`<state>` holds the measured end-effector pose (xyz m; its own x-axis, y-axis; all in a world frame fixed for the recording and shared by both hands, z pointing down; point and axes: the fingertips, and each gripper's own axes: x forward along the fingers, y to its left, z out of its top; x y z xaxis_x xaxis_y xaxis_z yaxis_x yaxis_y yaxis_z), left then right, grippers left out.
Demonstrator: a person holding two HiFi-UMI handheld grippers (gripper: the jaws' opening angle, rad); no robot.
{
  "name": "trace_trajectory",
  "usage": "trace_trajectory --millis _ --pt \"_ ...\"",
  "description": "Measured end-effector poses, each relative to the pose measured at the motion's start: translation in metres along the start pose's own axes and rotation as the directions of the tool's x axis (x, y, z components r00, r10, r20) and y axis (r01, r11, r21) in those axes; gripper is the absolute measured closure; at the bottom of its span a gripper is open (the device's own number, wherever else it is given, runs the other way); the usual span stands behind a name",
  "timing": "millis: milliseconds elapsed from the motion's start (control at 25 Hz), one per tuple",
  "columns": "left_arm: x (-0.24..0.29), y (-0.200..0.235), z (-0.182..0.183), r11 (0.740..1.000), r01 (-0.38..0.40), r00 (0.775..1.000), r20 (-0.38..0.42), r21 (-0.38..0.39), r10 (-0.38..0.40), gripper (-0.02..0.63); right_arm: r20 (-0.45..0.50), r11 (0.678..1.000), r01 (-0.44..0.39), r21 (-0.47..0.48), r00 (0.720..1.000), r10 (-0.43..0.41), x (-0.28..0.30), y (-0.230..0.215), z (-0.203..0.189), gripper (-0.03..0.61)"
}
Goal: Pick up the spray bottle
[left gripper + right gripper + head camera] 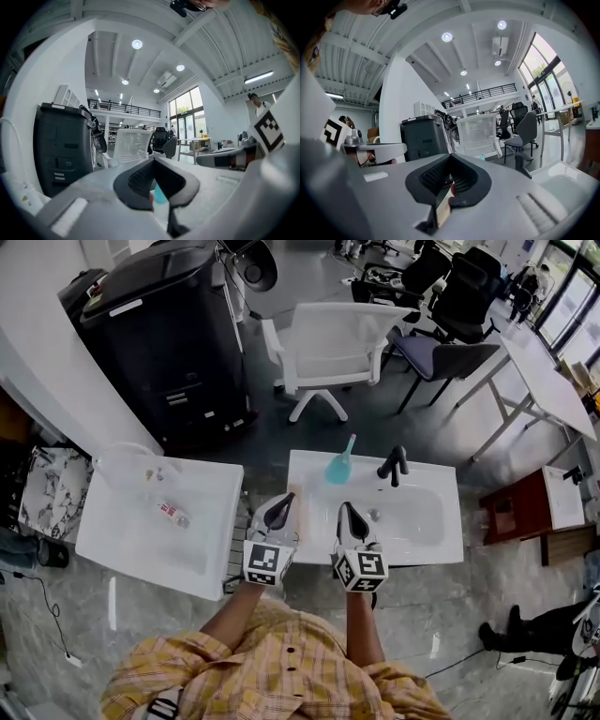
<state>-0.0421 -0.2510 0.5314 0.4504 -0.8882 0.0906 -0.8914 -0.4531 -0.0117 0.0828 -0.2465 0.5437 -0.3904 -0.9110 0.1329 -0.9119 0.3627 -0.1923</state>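
The teal spray bottle (pixel 339 463) stands on the back rim of the white sink (pixel 441 540), left of the black faucet (pixel 394 464). Both grippers are held side by side in front of it, pointing at it, and neither touches it. My left gripper (pixel 277 512) hovers over the sink's left edge, jaws shut and empty. In the left gripper view the bottle (pixel 161 194) shows as a teal patch just beyond the closed left gripper (pixel 161 204). My right gripper (pixel 354 519) hangs over the basin's near left part, also shut with nothing in it, as the right gripper view shows (pixel 444 200).
A second white counter (pixel 122 549) at the left carries a small clear bottle (pixel 172 513) and a clear bowl (pixel 125 465). Behind the sink stand a white chair (pixel 333 348) and a black cabinet (pixel 164 338). A red box (pixel 520 512) sits to the right.
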Motion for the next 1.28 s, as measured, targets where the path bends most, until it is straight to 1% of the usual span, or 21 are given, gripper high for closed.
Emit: trace_trajectory --millis 200,440,640,800,1000,1280 --pt "0.033 0.024 -0.002 0.999 0.031 0.999 -0.009 -0.012 -0.031 0.615 -0.022 0.999 0.042 -0.001 0.999 -0.042 0.035 -0.009 -0.002 0.577" --pt "0.073 0.037 -0.008 0.996 0.086 0.996 -0.018 -0.018 -0.086 0.615 -0.054 0.995 0.096 0.001 0.994 -0.096 0.069 -0.024 -0.014 0.577" --pt "0.094 0.049 -0.019 0.992 0.123 0.991 -0.042 -0.04 -0.125 0.615 -0.091 0.988 0.153 0.012 0.984 -0.151 0.09 -0.031 -0.026 0.577" --pt "0.101 0.055 -0.025 0.988 0.143 0.988 -0.05 -0.05 -0.146 0.615 -0.101 0.98 0.197 0.009 0.976 -0.195 0.098 -0.036 -0.032 0.575" --pt "0.106 0.056 -0.035 0.989 0.132 0.988 -0.075 -0.067 -0.136 0.615 -0.131 0.978 0.21 0.0 0.969 -0.208 0.107 -0.047 -0.038 0.514" --pt "0.113 0.057 -0.039 0.995 0.082 0.99 -0.111 -0.063 -0.089 0.615 -0.166 0.976 0.219 0.007 0.963 -0.215 0.127 -0.072 -0.047 0.487"
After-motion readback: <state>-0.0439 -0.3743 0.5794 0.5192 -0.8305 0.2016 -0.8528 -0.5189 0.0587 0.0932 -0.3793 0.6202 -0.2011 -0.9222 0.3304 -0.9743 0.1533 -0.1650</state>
